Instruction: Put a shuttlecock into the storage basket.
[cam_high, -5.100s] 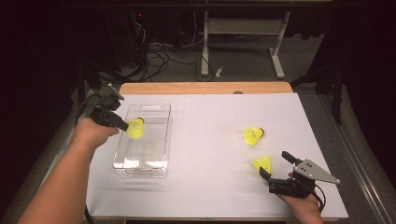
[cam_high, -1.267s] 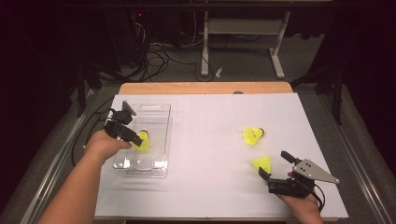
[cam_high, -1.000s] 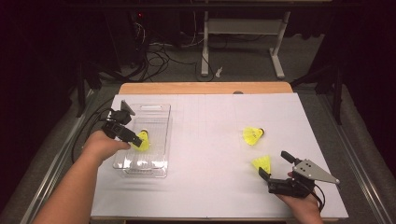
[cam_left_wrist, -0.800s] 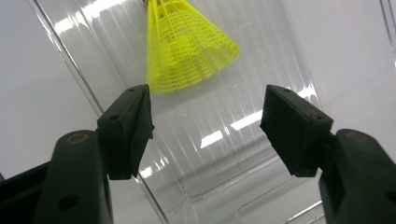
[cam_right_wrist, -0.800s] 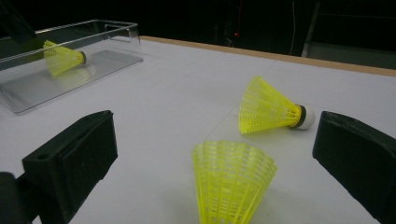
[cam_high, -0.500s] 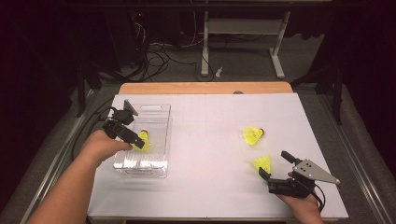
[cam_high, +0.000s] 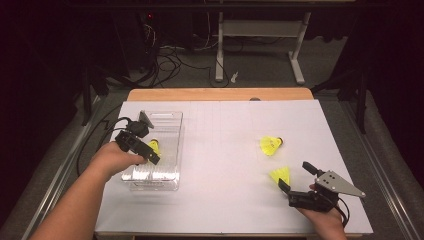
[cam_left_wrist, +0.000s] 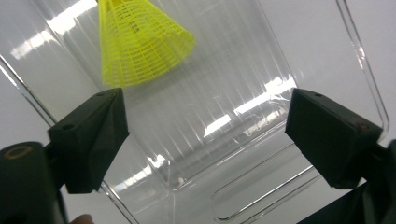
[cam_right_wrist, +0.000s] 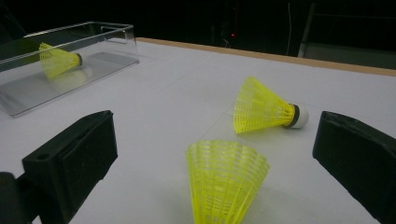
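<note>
clear plastic rectangular bin (cam_high: 155, 172) sits at 9 o'clock on the white table (cam_high: 225, 200), one yellow mesh shuttlecock (cam_high: 153, 146) lying inside it. left gripper (cam_left_wrist: 205, 135) hangs over the bin, jaws spread, grasping nothing; the shuttlecock looks released. likely step: lift clear straight up, avoid clipping the bin wall. right gripper (cam_right_wrist: 210, 172) at 5 o'clock, jaws wide apart, empty, a second yellow shuttlecock (cam_right_wrist: 226, 179) between them, a third with white cork tip (cam_right_wrist: 268, 112) just beyond. count: three shuttlecocks, one bin, two grippers.
</note>
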